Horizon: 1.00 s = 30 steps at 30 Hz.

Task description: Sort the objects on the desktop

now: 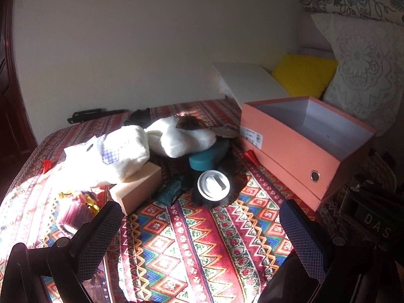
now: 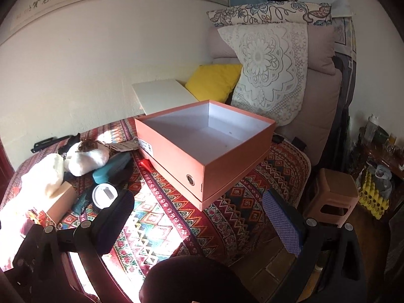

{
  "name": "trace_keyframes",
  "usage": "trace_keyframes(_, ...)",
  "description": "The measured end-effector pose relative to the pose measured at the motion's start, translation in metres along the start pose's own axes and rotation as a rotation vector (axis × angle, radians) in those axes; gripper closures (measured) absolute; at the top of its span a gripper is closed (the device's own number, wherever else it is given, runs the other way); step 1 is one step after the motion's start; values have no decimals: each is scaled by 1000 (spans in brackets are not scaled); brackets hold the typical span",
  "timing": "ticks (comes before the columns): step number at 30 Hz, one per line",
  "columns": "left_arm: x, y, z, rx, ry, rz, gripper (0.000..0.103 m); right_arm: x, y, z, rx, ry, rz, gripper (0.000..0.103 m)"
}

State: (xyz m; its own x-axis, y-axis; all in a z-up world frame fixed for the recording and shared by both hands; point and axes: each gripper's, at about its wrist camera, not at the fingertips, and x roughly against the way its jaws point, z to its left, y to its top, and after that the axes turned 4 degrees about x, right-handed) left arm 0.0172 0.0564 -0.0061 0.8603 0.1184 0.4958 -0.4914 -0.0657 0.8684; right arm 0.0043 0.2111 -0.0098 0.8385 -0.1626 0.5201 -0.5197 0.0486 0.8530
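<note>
On the table covered by a red patterned woven cloth (image 1: 197, 240), the clutter sits at the left. A white fluffy fabric bundle (image 1: 121, 154) rests on a tan rectangular cardboard box (image 1: 137, 189); just beside it lies a second white fluffy bundle (image 1: 181, 139) overlapping a teal oblong case (image 1: 209, 155). In front of the case stands a black jar with a white round lid (image 1: 213, 184), touching a small dark green packet (image 1: 170, 190). Farther right is the open salmon-pink cardboard box (image 2: 207, 151), white inside and holding nothing, resting on its lid. The left gripper (image 1: 199, 232) hovers above the cloth with fingers spread wide apart, gripping nothing. The right gripper (image 2: 199, 217) hangs near the pink box, equally wide and unloaded.
</note>
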Motion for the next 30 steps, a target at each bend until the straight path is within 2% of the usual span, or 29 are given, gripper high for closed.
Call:
trace_keyframes(1,2,-1,-7,0,1,3,0,0,0,0,1,0,1,0)
trace_keyframes(4,-16,13,42,18,-73,37,0,-1,-1,0,3,1,5,0)
trace_keyframes(7,-18,16,53,18,-89,50,0,-1,-2,1,5,0,7,0)
trace_keyframes(15,-21,20,62,14,-96,71,0,-1,-5,1,12,0,13,0)
trace_keyframes(30,-24,12,53,8,-72,96,0,-4,-6,2,19,-3,28,0)
